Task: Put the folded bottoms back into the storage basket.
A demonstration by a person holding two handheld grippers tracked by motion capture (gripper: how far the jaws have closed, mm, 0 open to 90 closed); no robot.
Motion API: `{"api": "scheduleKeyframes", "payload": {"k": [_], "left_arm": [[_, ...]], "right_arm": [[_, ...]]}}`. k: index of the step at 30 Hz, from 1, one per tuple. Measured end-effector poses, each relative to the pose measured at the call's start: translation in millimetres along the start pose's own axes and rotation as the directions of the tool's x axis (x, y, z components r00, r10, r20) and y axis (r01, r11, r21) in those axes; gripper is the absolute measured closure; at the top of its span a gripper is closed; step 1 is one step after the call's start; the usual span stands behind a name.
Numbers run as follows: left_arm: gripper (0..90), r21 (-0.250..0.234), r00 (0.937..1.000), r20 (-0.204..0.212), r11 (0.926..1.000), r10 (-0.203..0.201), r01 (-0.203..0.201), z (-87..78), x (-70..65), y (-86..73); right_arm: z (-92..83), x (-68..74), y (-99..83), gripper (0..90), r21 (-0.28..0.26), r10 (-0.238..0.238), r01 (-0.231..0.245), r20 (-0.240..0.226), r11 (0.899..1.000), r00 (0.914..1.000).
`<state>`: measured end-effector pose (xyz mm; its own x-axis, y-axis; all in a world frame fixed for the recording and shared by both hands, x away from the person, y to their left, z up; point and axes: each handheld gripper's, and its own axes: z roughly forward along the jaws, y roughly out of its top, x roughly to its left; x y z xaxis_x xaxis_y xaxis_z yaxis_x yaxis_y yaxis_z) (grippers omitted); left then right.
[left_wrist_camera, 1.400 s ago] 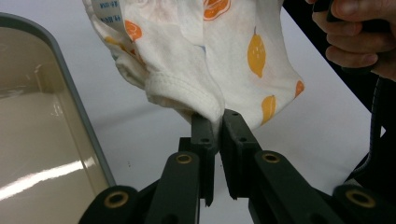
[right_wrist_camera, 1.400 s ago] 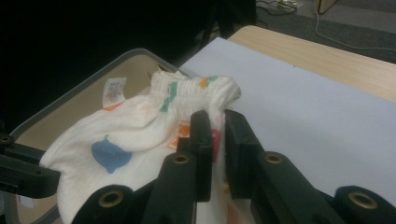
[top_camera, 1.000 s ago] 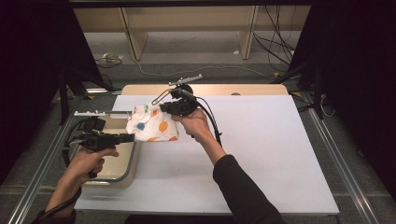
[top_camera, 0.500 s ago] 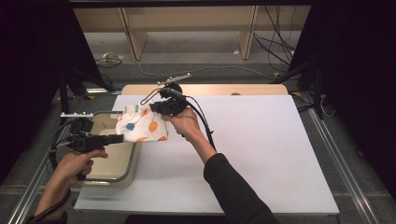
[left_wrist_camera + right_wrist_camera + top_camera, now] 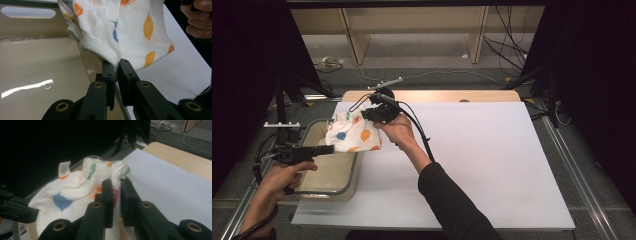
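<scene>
Garment (image 5: 352,134): white tag (image 5: 64,168), print unreadable; both grippers clamped.

Bare white tabletop (image 5: 482,165) rightward

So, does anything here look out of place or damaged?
Nothing stands out. The patterned cloth is whole and clean, held in the air between the left hand-held gripper and the right hand-held gripper, partly above the beige tray. Nothing is spilled on the white table.
</scene>
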<state>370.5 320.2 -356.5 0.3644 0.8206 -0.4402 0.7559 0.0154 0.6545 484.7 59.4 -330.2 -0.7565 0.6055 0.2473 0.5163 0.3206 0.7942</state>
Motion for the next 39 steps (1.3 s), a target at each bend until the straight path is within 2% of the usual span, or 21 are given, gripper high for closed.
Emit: {"api": "scheduleKeyframes", "payload": {"k": [23,39], "left_arm": [[83.4,-0.016,0.9989,-0.031,0.9992,-0.037,0.036,-20.9,22.8,-4.5],[83.4,-0.026,0.9962,-0.044,0.9970,-0.074,0.073,-33.7,38.4,-12.3]], "right_arm": [[26.7,25.0,8.4,82.7,0.012,-0.022,0.022,-0.010,1.000,0.9997],[38.2,34.9,7.7,82.7,0.011,-0.016,0.017,-0.031,1.000,0.9994]]}}
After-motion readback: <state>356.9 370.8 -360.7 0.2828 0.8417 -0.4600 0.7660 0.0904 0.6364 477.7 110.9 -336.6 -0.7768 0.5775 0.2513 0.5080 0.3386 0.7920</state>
